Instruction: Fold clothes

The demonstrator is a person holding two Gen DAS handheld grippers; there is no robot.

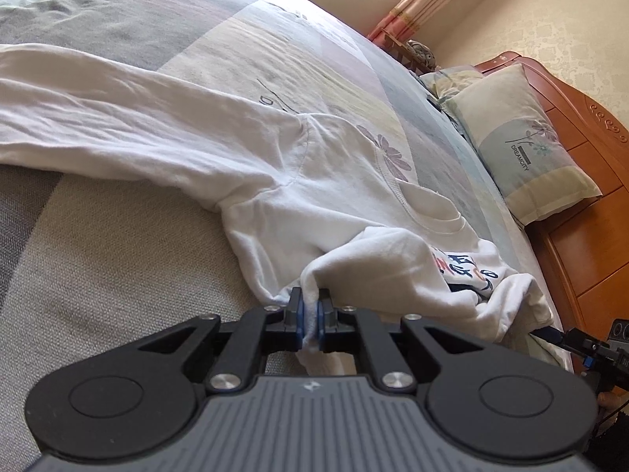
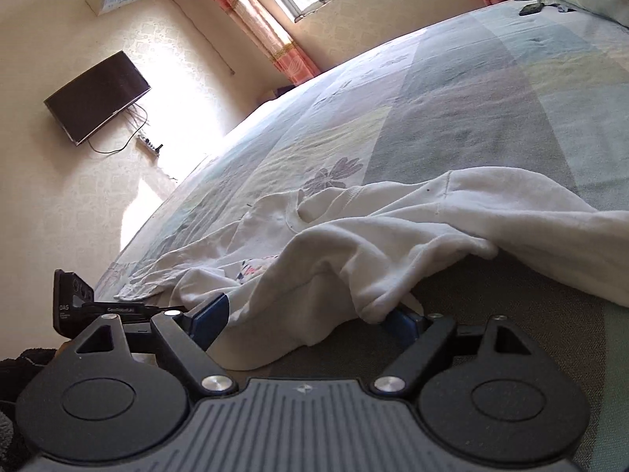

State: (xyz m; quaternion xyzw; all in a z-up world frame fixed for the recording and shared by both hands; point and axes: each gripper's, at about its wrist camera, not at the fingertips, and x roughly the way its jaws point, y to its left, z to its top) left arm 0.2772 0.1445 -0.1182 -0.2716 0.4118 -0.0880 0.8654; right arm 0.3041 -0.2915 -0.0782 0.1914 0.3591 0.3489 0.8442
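A white long-sleeved sweatshirt (image 1: 196, 137) lies rumpled on the bed, one sleeve stretched out to the left and its printed lettering (image 1: 464, 271) partly folded under. My left gripper (image 1: 312, 310) is shut on a bunched edge of the fabric, pinched between the blue pads. In the right wrist view the sweatshirt (image 2: 373, 244) drapes across the bed. Its lower edge lies between the wide-apart fingers of my right gripper (image 2: 310, 320), which is open. The right-hand fingertip is partly hidden under a fold.
The patchwork floral bed sheet (image 1: 98, 255) spreads all around. A pillow (image 1: 523, 145) rests against the wooden headboard (image 1: 582, 236). A dark phone-like object (image 2: 530, 8) lies far up the bed. A wall TV (image 2: 96, 96) and pink curtains (image 2: 275, 35) stand beyond the bed's edge.
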